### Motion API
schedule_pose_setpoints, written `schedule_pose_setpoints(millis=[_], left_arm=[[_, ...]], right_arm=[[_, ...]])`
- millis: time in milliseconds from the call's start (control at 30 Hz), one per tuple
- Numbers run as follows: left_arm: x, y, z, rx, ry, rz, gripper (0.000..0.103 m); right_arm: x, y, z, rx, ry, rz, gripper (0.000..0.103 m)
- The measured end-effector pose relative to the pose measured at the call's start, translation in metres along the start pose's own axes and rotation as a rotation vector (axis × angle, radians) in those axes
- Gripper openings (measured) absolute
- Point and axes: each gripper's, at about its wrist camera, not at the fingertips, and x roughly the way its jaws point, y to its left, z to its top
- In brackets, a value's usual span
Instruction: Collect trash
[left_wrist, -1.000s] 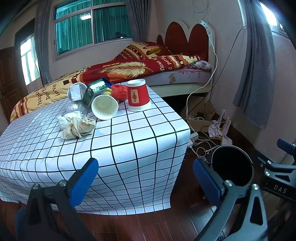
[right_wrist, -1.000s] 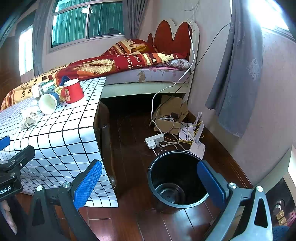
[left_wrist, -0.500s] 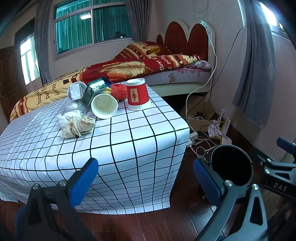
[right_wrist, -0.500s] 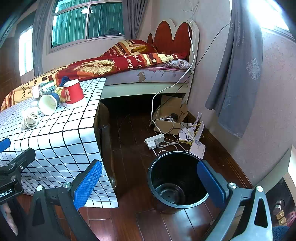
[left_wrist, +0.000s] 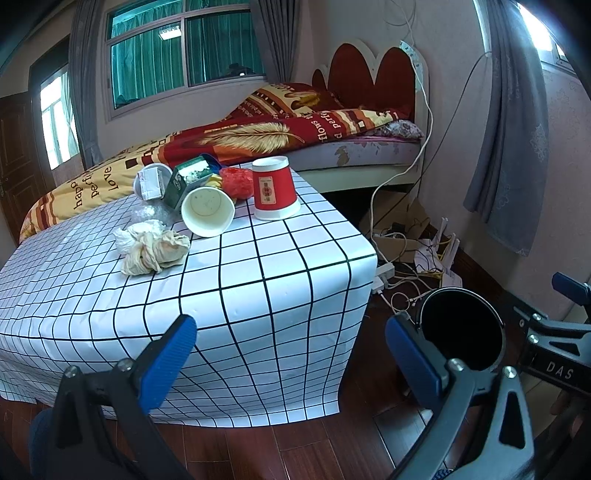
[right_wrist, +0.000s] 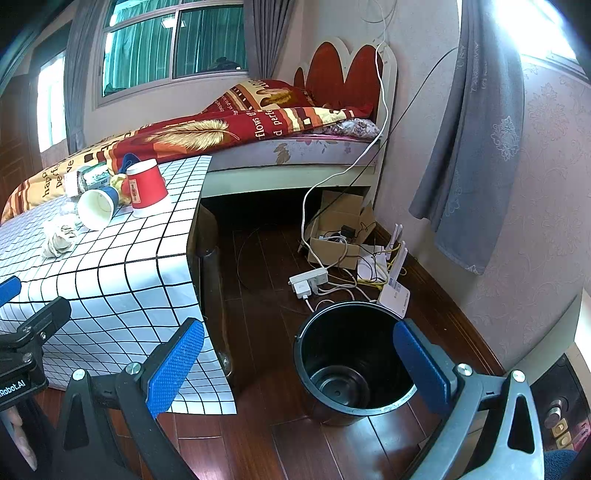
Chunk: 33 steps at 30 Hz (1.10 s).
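Trash lies on a table with a white checked cloth (left_wrist: 258, 280): a crumpled paper wad (left_wrist: 151, 247), a white cup on its side (left_wrist: 207, 211), an upturned red cup (left_wrist: 274, 188), a red crumpled ball (left_wrist: 236, 181), a green carton (left_wrist: 188, 179) and a small white packet (left_wrist: 151, 182). A black bucket (right_wrist: 354, 365) stands on the floor right of the table and looks to hold nothing. My left gripper (left_wrist: 291, 354) hangs open before the table's near corner. My right gripper (right_wrist: 299, 365) is open just above the bucket (left_wrist: 461, 332).
A bed with a red and yellow quilt (left_wrist: 258, 136) runs behind the table. A power strip (right_wrist: 308, 282), tangled cables, a cardboard box (right_wrist: 340, 229) and a white router (right_wrist: 395, 291) lie on the wooden floor by the wall. Grey curtains (right_wrist: 476, 147) hang at right.
The left wrist view has shifted very slightly, with the table a touch lower and nearer. The right gripper stays still over the bucket. Both remain open.
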Motion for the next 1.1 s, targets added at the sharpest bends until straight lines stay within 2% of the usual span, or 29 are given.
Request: schedule_pose_setpoints(millis=[633,900,1100], left_arm=[[0.000,-0.001,0.000,-0.001,0.002,-0.005,0.103],[0.004,0.010,0.001,-0.015,0.000,0.019,0.103],[0.009,0.042,0.008,-0.057,-0.008,0.077,0.103]], right_arm=[[0.000,0.000,0.001,0.001,0.006,0.005,0.103],[0.003,0.002,-0.001,0.027,0.016,0.090,0.103],[0.010,0.014,0.002,0.006,0.026,0.149,0.103]])
